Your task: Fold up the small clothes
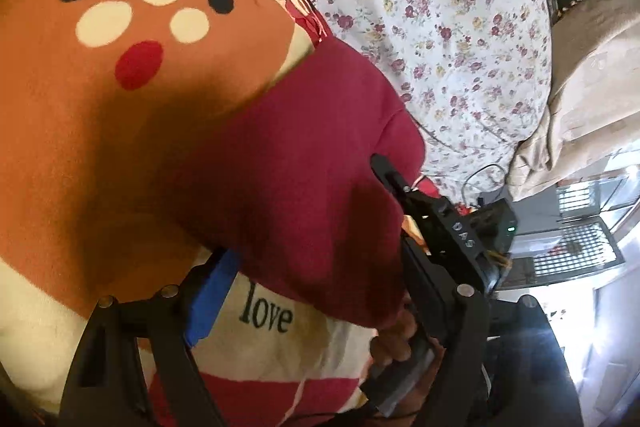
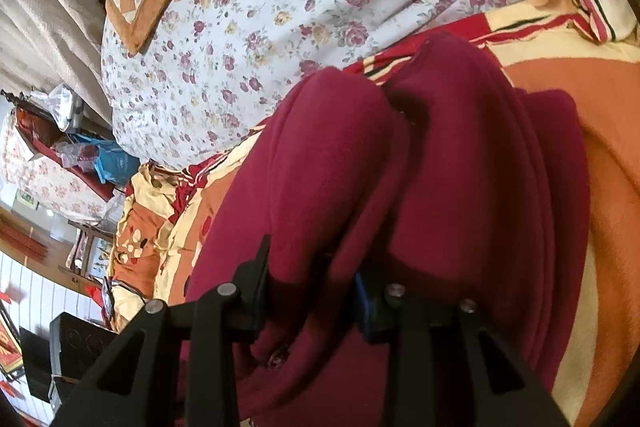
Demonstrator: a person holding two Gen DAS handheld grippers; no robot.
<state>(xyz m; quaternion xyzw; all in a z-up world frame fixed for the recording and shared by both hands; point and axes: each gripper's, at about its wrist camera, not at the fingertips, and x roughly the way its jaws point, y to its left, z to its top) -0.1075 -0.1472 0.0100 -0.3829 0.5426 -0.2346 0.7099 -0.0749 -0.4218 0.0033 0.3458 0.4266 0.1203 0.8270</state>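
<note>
Maroon fleece garment (image 1: 304, 163) lies bunched on the orange patterned bedspread (image 1: 80, 155), floral quilt (image 1: 420, 27) beyond. Left gripper (image 1: 320, 299): jaws wide apart, nothing between them, tilted down over the garment's near edge. Right gripper (image 2: 312, 291): clamped on a thick fold of the fleece, angled down. Risk: stacked layers slipping from the right pinch would undo the fold.

Black tongs (image 2: 312, 291), blue pads (image 1: 210, 299), silver screws
</note>
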